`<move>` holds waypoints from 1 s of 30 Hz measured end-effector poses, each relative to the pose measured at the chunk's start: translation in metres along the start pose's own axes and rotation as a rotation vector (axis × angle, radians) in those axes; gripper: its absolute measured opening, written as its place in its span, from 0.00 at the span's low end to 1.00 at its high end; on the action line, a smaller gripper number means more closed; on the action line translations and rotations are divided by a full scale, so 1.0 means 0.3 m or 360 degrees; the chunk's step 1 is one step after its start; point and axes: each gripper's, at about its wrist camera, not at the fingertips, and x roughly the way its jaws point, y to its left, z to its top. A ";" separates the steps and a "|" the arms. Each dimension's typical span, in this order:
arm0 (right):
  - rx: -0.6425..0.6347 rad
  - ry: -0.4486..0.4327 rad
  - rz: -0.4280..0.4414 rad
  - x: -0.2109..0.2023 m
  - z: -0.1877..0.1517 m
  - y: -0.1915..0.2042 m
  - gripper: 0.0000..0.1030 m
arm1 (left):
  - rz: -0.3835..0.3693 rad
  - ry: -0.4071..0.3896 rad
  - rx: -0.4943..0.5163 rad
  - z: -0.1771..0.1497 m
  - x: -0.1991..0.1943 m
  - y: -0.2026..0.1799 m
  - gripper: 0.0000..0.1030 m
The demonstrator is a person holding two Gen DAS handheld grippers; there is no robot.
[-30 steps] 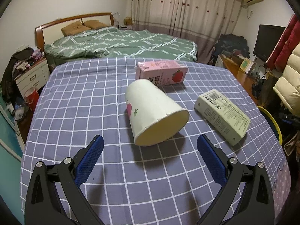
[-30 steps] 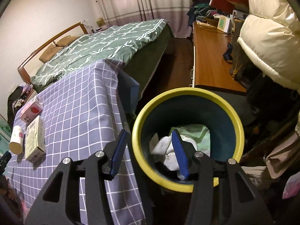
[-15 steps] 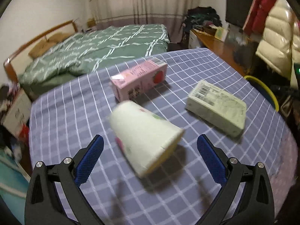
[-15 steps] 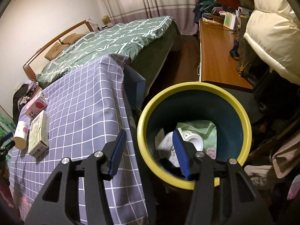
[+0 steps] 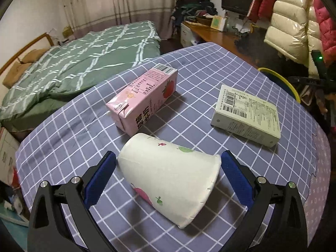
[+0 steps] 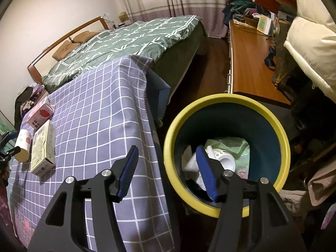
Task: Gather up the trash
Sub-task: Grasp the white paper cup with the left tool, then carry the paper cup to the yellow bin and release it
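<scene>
Bedroom: worktop under a purple checked cloth, green-quilted bed behind it, curtains on the far wall, wooden desk along the side, puffy coats hanging beside the desk. Paper cup lies on its side on the worktop, base toward the left pad, open mouth toward the right pad. Left hand-held gripper is spread wide and straddles the cup; base sits just beside the left pad, small gap at the rim side, pads not pressing as far as I can tell. Pink milk carton lies flat just behind the cup, between cup and bed. Pale box lies flat to the right of the cup, well apart from it, toward the bin side of the worktop. Bin, yellow rim and dark blue inside, stands on the floor just beside the worktop edge. In the bin: white crumpled paper, a white cup, green plastic. Right hand-held gripper hangs over the near rim of the bin, jaws partway apart and opening, nothing gripped between them.
</scene>
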 end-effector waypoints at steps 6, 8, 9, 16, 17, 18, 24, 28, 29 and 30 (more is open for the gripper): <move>-0.0020 0.0027 0.0031 0.016 0.011 0.025 0.53 | -0.0091 0.0034 0.0052 0.031 0.009 0.028 0.95; -0.0024 0.0030 0.0038 0.016 0.009 0.032 0.54 | -0.0099 0.0051 0.0076 0.039 0.012 0.024 0.95; -0.0028 0.0031 0.0040 0.015 0.009 0.035 0.54 | -0.0103 0.0059 0.0086 0.043 0.011 0.024 0.95; -0.0050 0.0047 0.0072 0.017 0.007 0.053 0.59 | -0.0122 0.0172 0.0226 0.047 0.039 -0.010 0.95; -0.0051 0.0047 0.0078 0.016 0.008 0.056 0.59 | -0.0113 0.0195 0.0243 0.042 0.051 -0.013 0.95; -0.0054 0.0047 0.0084 0.015 0.006 0.059 0.59 | -0.0113 0.0215 0.0244 0.038 0.062 -0.012 0.95; -0.0067 0.0038 0.0126 0.000 -0.006 0.064 0.59 | -0.0140 0.0180 0.0114 0.032 0.055 0.003 0.84; -0.0051 0.0024 0.0154 -0.020 -0.022 0.040 0.59 | -0.0009 0.0165 0.0034 0.043 0.028 -0.036 0.84; -0.0044 0.0014 0.0160 -0.030 -0.027 0.031 0.59 | 0.0033 0.0159 0.0027 0.049 0.018 -0.063 0.84; -0.0036 0.0006 0.0165 -0.040 -0.034 0.020 0.59 | 0.0071 0.0155 0.0025 0.057 0.007 -0.091 0.84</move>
